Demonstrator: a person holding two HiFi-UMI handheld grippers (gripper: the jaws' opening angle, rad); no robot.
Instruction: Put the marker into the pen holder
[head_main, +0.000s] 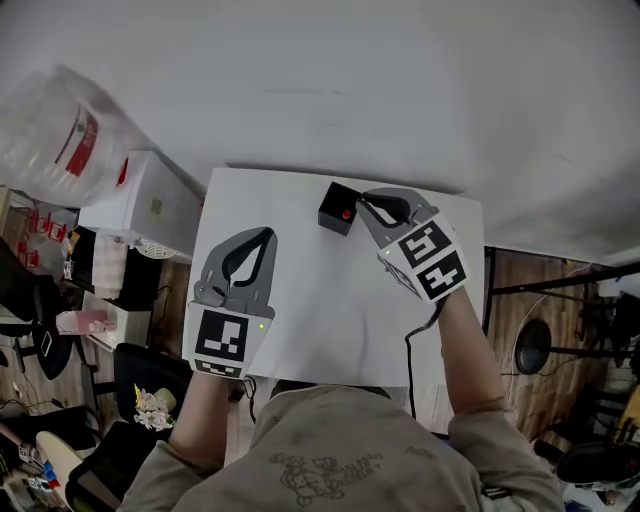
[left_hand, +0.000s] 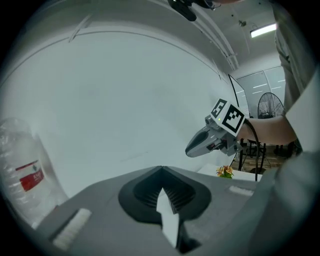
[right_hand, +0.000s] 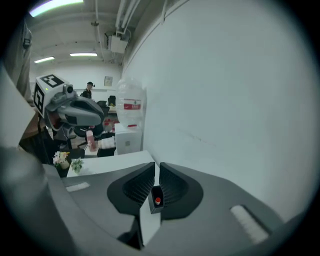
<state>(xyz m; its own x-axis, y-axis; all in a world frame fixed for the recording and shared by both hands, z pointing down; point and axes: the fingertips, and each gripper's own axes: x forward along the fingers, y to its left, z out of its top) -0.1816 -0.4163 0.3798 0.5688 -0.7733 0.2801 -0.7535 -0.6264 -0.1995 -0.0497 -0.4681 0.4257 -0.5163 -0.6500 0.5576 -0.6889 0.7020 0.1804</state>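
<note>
- A big clear plastic bottle (head_main: 60, 135) sits far left. It looks crinkly and shiny. It has a red label, but the words on it are too small to read.
- Just right of it stands a plain white box (head_main: 150, 205) with flat sides.
- The left gripper (head_main: 268, 233) is smooth grey plastic. Its fingers (left_hand: 150, 192) have black pads with little ridges. The jaws are pressed together at the tip, with nothing in them. It hangs over the left side of the table (head_main: 300, 320), well apart from the pen holder.
- The cube on each gripper has black and white square patterns, not words.
- The table is flat, white and smooth.
- The pen holder (head_main: 335, 205) is a small black square box. It stands on the far side of the table, near the middle.
- The marker (head_main: 347, 214) is inside the pen holder. Only its round red end shows.
- The right gripper (head_main: 364, 200) is grey with ridged black pads too. Its jaws stand a thin crack apart and hold nothing. The tips are just right of the pen holder, and the red end shows through the crack in the right gripper view.
</note>
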